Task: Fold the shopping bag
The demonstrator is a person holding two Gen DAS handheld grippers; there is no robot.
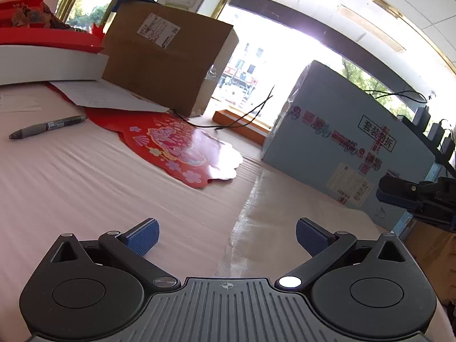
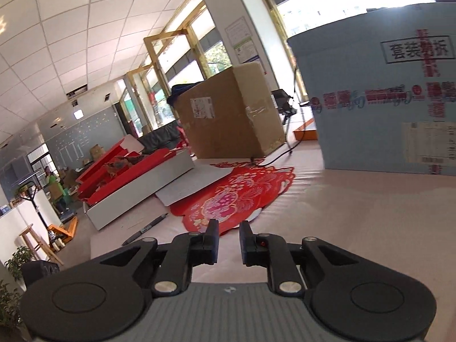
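The shopping bag (image 1: 287,211) is a pale, thin, flat sheet on the pink tablecloth; its left edge runs diagonally through the left wrist view. My left gripper (image 1: 226,236) hovers low over that edge, jaws wide open and holding nothing: the right pad (image 1: 310,238) is over the bag and the left pad (image 1: 144,236) over bare cloth. My right gripper (image 2: 229,240) is held above the table with a narrow gap between its fingers and nothing in it. Its body also shows at the right edge of the left wrist view. In the right wrist view the bag is hard to make out.
A light blue carton (image 1: 342,142) stands just behind the bag and a brown carton (image 1: 171,57) farther left. A red paper cutout (image 1: 176,145), a grey marker (image 1: 48,126), loose papers (image 1: 105,97), a black cable (image 1: 248,111) and a white-and-red gift box (image 2: 136,188) lie on the table.
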